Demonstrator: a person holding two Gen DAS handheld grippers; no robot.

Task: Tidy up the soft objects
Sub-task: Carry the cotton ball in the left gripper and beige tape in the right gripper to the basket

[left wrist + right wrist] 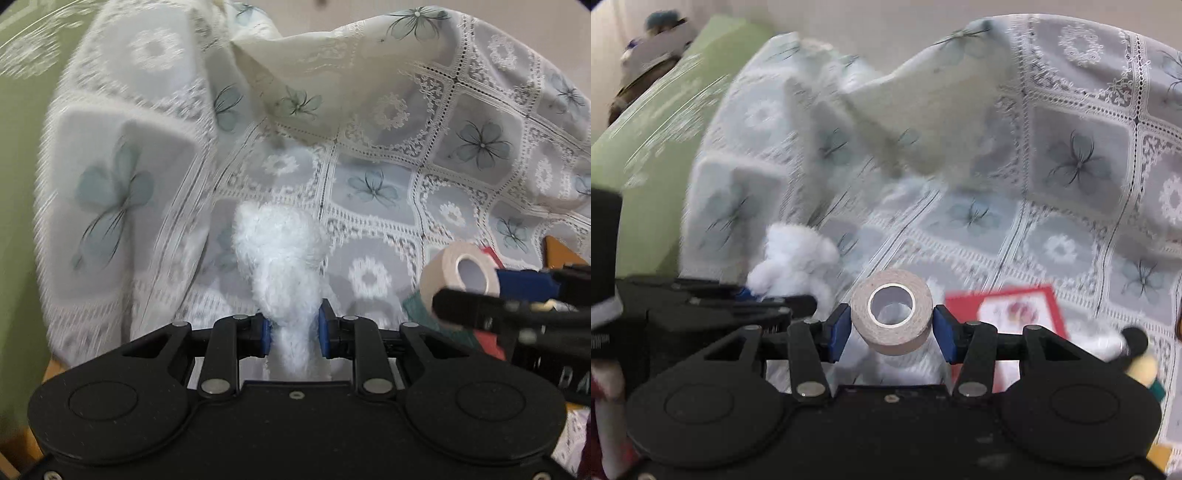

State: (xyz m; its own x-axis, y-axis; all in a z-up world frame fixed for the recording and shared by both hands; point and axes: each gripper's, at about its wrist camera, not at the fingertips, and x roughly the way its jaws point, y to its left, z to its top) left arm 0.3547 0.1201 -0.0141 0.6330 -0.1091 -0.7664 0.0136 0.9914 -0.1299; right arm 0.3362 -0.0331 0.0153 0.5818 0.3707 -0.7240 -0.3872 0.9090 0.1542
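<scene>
My left gripper [294, 328] is shut on a fluffy white soft toy [282, 254], whose plush body sticks out beyond the blue pads. My right gripper [891, 325] is shut on a beige roll of tape [891, 312], its hole facing the camera. In the left wrist view the right gripper [491, 295] comes in from the right with the tape roll [460, 275]. In the right wrist view the left gripper [764, 299] enters from the left with the white toy [798, 254]. Both hang above a lace cloth with blue flowers [388, 184].
The cloth [1052, 184] is rumpled into folds at the back. A green cushion [665, 129] lies at the left, with a dark figure [653, 48] behind it. A red-framed card [1019, 314] and a small doll-like object [1137, 350] lie at the right.
</scene>
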